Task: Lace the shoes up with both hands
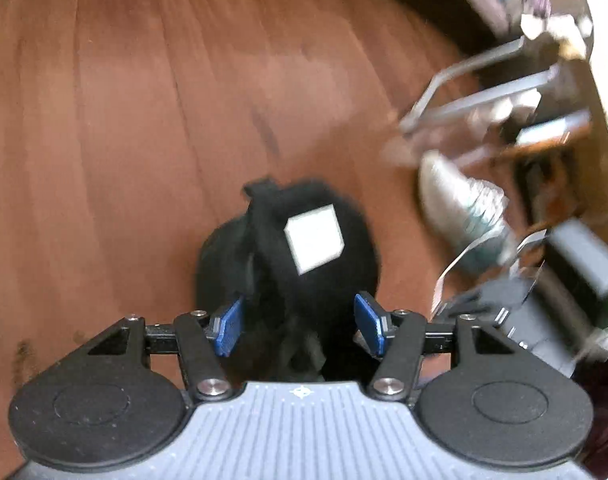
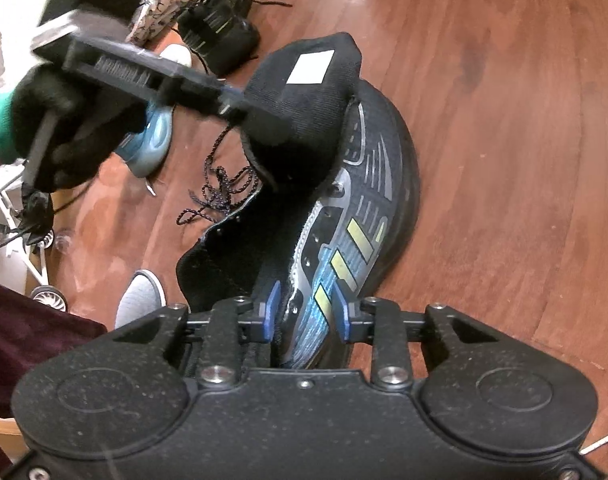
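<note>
A black sneaker [image 2: 367,200] with yellow and blue side stripes lies on the wooden floor, its tongue [image 2: 304,96] pulled up, a white label on it. Its dark lace [image 2: 220,192] lies loose in a heap beside the shoe. My right gripper [image 2: 305,312] is shut on the shoe's side wall near the collar. My left gripper [image 1: 298,326] is open, its blue pads either side of the black tongue [image 1: 300,248], not closed on it. In the right wrist view the left gripper's body [image 2: 164,80] hovers over the tongue, held by a gloved hand.
A second black sneaker [image 2: 220,24] lies farther back. A grey and teal sneaker [image 1: 463,208] and another grey shoe [image 2: 140,300] lie nearby. A metal rack [image 1: 483,92] and a white wheeled frame [image 2: 28,220] stand at the side.
</note>
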Available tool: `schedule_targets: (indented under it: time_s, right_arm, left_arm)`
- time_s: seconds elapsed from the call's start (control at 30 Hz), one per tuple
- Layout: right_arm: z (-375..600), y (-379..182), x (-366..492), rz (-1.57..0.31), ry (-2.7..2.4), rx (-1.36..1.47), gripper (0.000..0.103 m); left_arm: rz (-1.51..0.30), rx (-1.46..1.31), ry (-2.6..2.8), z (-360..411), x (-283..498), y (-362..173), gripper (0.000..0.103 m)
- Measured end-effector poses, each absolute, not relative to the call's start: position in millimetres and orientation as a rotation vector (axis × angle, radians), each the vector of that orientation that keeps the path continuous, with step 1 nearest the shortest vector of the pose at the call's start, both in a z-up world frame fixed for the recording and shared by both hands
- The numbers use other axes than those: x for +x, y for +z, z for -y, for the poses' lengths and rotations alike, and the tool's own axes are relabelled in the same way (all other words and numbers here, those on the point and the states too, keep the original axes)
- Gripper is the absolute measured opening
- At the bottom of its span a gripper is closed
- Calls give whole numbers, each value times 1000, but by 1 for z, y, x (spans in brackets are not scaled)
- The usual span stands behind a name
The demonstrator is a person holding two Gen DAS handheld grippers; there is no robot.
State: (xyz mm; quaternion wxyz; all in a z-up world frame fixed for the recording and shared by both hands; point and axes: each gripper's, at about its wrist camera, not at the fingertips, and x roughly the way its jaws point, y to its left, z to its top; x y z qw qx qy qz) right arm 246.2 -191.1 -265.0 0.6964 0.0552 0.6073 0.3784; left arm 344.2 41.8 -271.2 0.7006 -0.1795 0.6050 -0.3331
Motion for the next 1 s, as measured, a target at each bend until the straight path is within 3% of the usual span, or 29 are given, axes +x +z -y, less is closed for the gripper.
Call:
schedule_targets:
  time_s: [0.07, 0.2, 0.27, 0.47, 0.87, 1.0]
  right_arm:
    - [190, -264, 244, -1343, 854, 110, 28]
    - [194, -265, 246, -1341, 857, 121, 26]
    - [197, -266, 246, -1341, 858, 129, 25]
    - [210, -271, 249, -1360, 849, 194, 19]
    - [218, -281, 251, -1383, 803, 264, 13]
    - [215, -283, 250, -1395, 795, 293, 13]
  left_arm:
    - [-1302, -452, -779, -39, 354, -271, 54]
    - [-1242, -245, -908, -13, 341, -254, 21]
    - [-1200, -120, -989, 1, 322, -243, 11]
    - [-1065, 431, -1200, 42, 247, -233, 10]
    - [-852, 1245, -1399, 92, 189, -261, 9]
    - [-836, 1398, -1404, 105, 182, -271, 9]
